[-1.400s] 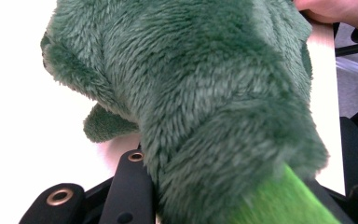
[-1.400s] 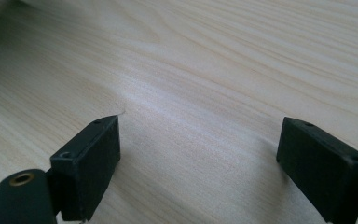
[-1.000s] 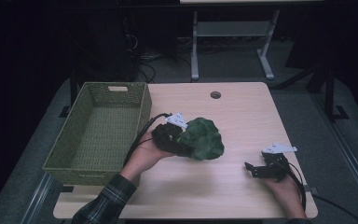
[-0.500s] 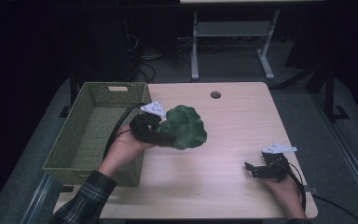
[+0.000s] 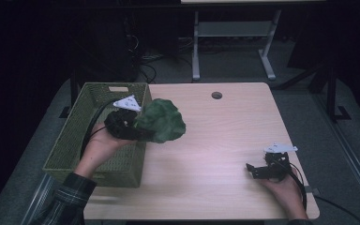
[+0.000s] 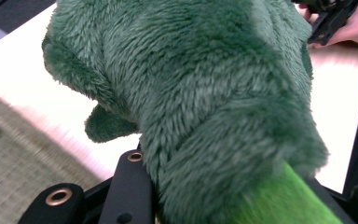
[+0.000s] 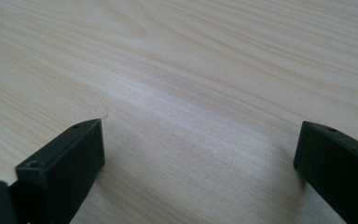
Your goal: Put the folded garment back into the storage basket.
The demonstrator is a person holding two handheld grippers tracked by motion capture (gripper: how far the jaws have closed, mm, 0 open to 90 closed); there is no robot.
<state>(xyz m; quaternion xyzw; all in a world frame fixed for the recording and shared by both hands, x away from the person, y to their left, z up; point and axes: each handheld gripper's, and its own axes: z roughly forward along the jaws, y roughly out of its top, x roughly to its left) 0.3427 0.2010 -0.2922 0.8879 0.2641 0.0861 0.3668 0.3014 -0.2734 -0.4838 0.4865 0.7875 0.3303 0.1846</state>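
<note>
A dark green plush toy hangs over the table next to the right rim of the green woven basket. My left gripper is shut on its near end. In the left gripper view the fur bulges between the black jaws, with a bright green patch low down. My right gripper rests near the table's front right corner. Its jaws have just been opening, and in the right gripper view the gripper stands open over bare wood with nothing between the fingers.
The light wooden table has a round cable hole at its far edge. The basket sits along the left side. The left gripper's black cable trails into it. A metal table frame stands on the dark floor behind.
My left gripper has carried the plush toy left and upward, from mid-table to the basket's right rim. The right hand has stayed in place.
</note>
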